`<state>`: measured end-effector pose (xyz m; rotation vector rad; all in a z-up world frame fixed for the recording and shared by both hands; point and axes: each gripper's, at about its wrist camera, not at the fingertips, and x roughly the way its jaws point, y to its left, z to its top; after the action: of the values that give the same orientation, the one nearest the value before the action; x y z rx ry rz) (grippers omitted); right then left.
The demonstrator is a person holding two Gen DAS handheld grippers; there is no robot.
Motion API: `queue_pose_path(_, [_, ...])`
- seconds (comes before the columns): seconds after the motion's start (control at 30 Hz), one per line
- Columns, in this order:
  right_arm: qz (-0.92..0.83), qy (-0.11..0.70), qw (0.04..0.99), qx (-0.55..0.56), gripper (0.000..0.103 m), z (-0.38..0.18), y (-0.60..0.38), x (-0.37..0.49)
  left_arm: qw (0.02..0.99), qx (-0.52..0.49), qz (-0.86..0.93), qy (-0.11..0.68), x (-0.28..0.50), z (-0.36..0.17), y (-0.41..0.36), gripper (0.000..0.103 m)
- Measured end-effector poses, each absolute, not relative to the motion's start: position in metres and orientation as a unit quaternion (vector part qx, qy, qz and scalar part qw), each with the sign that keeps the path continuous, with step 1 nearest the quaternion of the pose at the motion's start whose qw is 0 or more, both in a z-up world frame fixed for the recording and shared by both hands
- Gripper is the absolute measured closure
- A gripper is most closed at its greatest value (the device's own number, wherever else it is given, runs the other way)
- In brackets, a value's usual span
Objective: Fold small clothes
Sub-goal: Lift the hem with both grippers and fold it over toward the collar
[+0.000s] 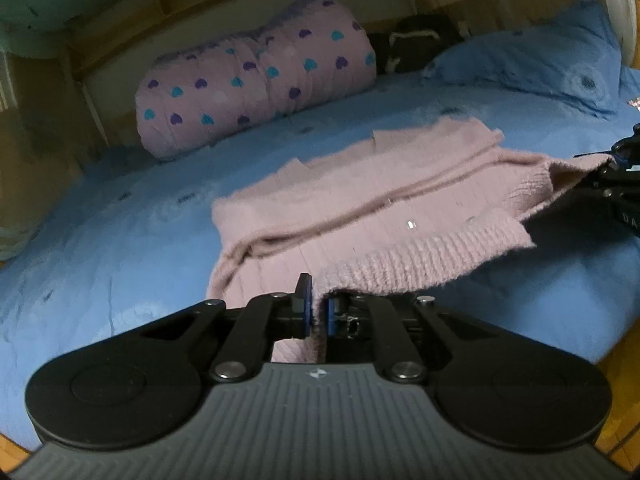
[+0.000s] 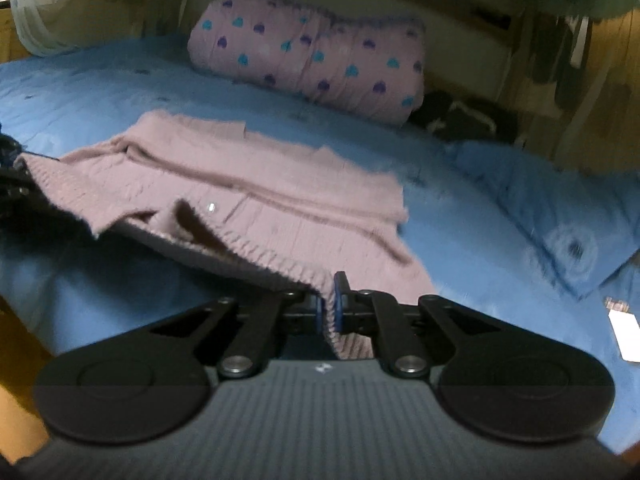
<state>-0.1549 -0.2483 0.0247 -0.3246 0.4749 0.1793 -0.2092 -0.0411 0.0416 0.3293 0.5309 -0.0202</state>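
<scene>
A small pink knitted cardigan (image 1: 360,196) lies on the blue bed sheet (image 1: 120,232), its ribbed hem lifted off the bed toward me. My left gripper (image 1: 318,308) is shut on one corner of the hem. My right gripper (image 2: 330,304) is shut on the other corner of the hem; it also shows at the right edge of the left wrist view (image 1: 616,168). In the right wrist view the cardigan (image 2: 260,192) stretches away from me, with a small shiny button on its front. The hem sags between the two grippers.
A rolled pink quilt with heart prints (image 1: 256,84) lies at the back of the bed. A blue pillow (image 1: 532,56) is at the side, with a dark bag (image 1: 416,44) beside it. A white card (image 2: 626,334) lies on the sheet. Wooden bed frame behind.
</scene>
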Motion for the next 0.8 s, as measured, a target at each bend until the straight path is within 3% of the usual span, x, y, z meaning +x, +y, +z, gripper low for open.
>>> queue_pose_path(0.4, [0.078,0.149,0.964,-0.207,0.095,0.059,-0.233,-0.118,0.965,0.176,0.019,0.191,-0.168,0.089,-0.042,0.095])
queue_pose_path(0.8, [0.062,0.081,0.966,-0.236,0.096,0.087,-0.220,-0.051,0.974,0.174,0.049,0.135,-0.079,0.128,-0.036,0.095])
